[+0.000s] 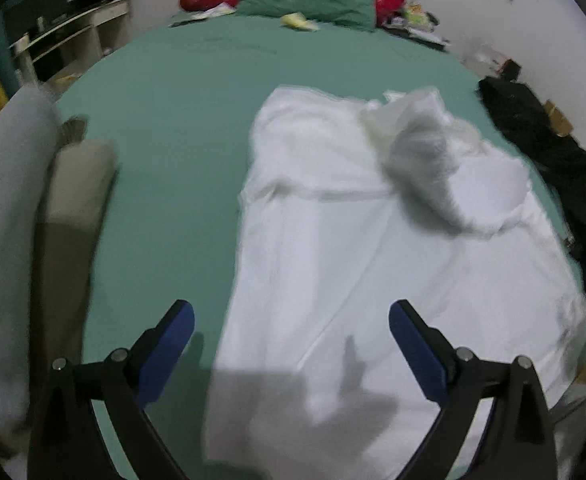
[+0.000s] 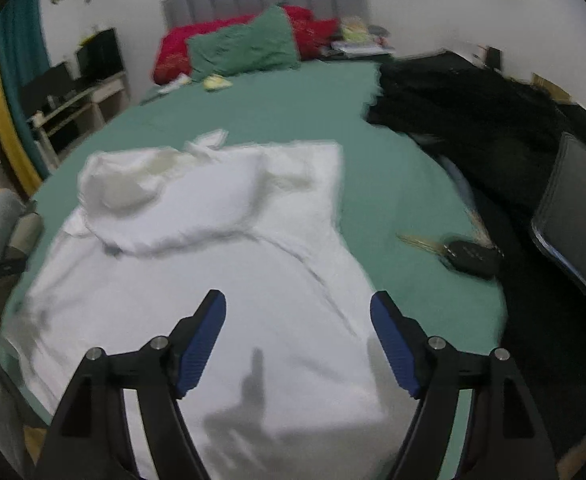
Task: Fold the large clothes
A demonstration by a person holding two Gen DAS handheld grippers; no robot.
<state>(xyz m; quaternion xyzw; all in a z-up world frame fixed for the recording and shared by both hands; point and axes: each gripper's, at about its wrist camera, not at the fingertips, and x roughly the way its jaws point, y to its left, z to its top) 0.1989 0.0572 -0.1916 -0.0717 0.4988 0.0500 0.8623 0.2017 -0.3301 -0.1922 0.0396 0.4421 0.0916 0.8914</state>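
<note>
Fabric of the white garment point(image 1: 333, 248) lies spread on the green bed point(image 1: 165, 140), its far end bunched over itself in a loose heap near the collar, while the left gripper point(image 1: 291, 320) and the right gripper point(image 2: 297, 312) both hang above its near part with jaws spread and nothing between them. Before any fold, that bunched far end probably wants drawing out flat, each gripper taking one outer edge of a single layer and pulling evenly. The black clothing point(image 2: 473, 112) and the key point(image 2: 465, 256) lie beside the garment's right edge, so folds are best made toward the middle.
</note>
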